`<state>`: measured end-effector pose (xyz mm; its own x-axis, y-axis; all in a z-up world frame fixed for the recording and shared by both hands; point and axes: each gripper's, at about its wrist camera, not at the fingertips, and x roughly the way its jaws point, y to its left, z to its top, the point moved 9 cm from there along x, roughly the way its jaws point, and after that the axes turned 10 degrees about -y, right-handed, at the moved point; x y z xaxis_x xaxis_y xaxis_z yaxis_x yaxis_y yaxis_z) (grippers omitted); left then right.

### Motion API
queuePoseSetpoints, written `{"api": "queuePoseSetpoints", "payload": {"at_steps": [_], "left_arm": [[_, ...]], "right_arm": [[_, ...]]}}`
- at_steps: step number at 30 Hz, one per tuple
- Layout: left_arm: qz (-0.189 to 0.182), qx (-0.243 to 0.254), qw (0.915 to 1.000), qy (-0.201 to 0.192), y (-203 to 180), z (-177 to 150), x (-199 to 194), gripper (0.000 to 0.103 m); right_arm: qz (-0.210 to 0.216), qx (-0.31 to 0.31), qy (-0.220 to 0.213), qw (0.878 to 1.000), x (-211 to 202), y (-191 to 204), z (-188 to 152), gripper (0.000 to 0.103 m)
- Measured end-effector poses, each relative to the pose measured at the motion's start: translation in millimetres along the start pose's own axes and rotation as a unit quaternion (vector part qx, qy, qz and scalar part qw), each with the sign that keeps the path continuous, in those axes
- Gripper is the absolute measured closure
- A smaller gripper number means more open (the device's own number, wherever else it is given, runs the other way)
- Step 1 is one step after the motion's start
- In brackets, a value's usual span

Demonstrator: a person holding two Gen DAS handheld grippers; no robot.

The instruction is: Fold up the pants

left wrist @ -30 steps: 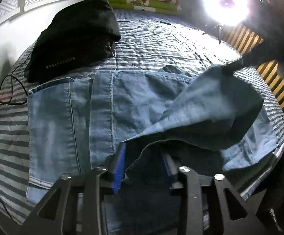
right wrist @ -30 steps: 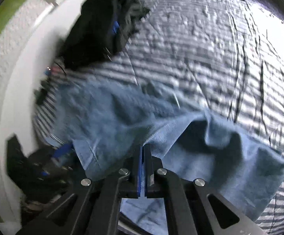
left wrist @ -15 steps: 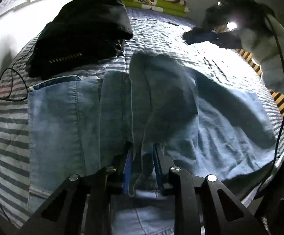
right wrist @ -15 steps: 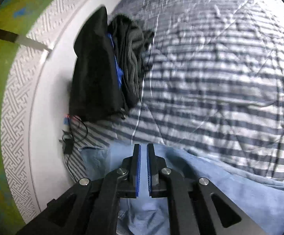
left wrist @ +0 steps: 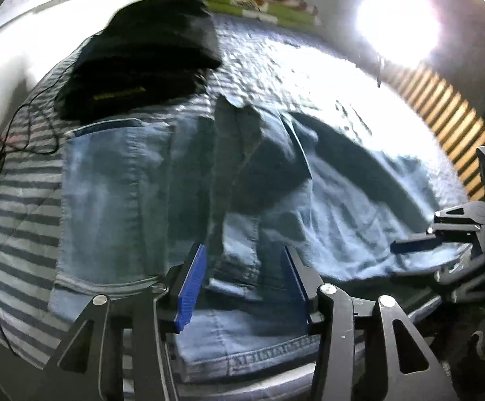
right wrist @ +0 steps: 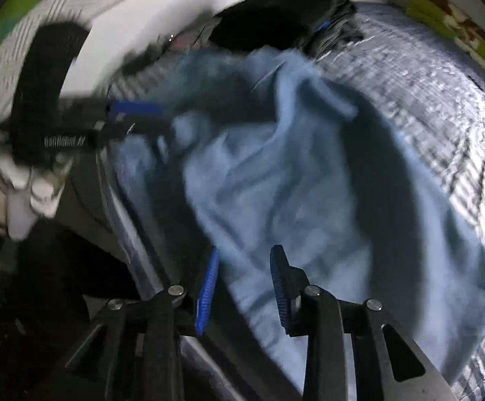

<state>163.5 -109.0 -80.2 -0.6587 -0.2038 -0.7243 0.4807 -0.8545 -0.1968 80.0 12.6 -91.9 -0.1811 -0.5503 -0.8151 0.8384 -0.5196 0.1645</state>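
Left wrist view: I see the striped bed [left wrist: 18, 200] under everything | jeans [left wrist: 115, 193] spread flat across it, one leg rumpled over the middle | black clothes pile [left wrist: 142, 70] beyond the waistband | my left gripper [left wrist: 246, 284] opening, denim between its pads, unpinched | my right gripper [right wrist: 242, 287] opening over loose denim, gripping nothing

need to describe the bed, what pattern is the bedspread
Grey and white stripes on the bedspread, clearest in the left wrist view.
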Motion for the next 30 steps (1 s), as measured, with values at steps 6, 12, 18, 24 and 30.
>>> {"api": "queuePoseSetpoints", "payload": {"at_steps": [6, 12, 18, 24, 30], "left_arm": [[0.032, 0.01, 0.9993, 0.017, -0.5, -1.7, 24.3, 0.09], [0.029, -0.01, 0.9988, -0.039, 2.4, 10.3, -38.2, 0.092], [0.043, -0.02, 0.9989, -0.002, 16.1, -25.9, -46.6, 0.1], [0.031, -0.027, 0.9991, 0.007, 13.9, -45.2, -39.4, 0.1], [0.024, -0.025, 0.9994, 0.007, 10.8, -46.6, -31.9, 0.1]], "right_arm": [[-0.057, -0.042, 0.005, 0.997, 13.3, -4.8, -17.6, 0.083], [-0.038, -0.041, -0.032, 0.998, -15.6, 4.0, -15.3, 0.1], [-0.001, -0.075, -0.002, 0.997, -8.0, 29.5, -31.5, 0.097], [0.046, -0.04, 0.015, 0.998, -17.4, 10.9, -9.8, 0.087], [0.026, 0.056, -0.094, 0.994, -27.3, -49.3, 119.1, 0.069]]}}
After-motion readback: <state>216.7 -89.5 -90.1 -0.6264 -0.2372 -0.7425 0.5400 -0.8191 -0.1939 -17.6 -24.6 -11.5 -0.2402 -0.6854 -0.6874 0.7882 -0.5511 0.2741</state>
